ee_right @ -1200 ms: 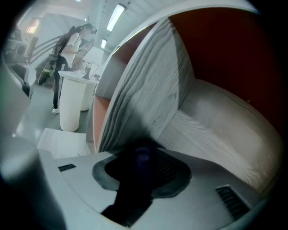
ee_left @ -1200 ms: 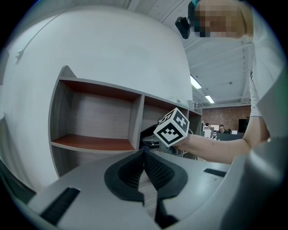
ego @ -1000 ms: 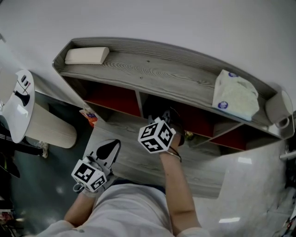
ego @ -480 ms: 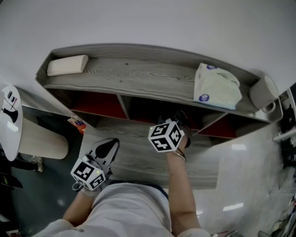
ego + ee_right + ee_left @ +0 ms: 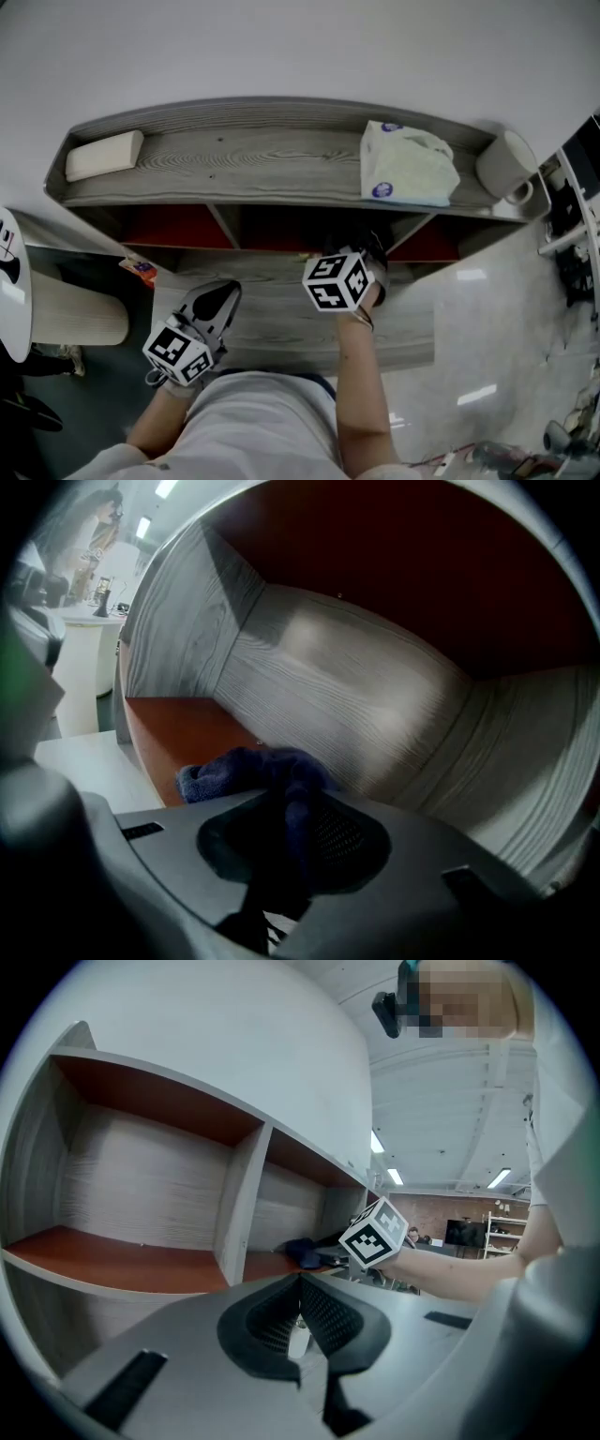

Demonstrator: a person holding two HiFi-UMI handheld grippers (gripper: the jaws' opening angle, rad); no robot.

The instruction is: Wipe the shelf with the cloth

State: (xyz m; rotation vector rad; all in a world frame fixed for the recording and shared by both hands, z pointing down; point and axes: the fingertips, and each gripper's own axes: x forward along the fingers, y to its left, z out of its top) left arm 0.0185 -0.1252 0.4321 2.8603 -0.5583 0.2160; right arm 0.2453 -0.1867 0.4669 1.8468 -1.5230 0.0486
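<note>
The grey shelf unit [image 5: 262,150] has cubbies with red-brown floors below its top board. My right gripper [image 5: 291,832] reaches into the middle cubby, with its marker cube [image 5: 337,279] outside the opening. It is shut on a dark blue cloth [image 5: 272,775]; its jaws have just been closing on it. The cloth's bunched end lies on the cubby floor [image 5: 178,733]. The cloth [image 5: 302,1251] also shows beside the right gripper's cube [image 5: 373,1234]. My left gripper [image 5: 220,295] hangs in front of the lower board, shut and empty, pointing at the left cubby [image 5: 141,1194].
On the top board lie a cream block [image 5: 103,155], a white plastic bag [image 5: 408,164] and a grey mug [image 5: 506,164]. A cream stool [image 5: 70,305] stands at the left. An orange packet [image 5: 141,270] sits at the shelf's left end.
My right gripper has slid to the right along the middle cubby with the cloth. The head view has swung right, so the shelf sits further left. The left gripper has barely shifted.
</note>
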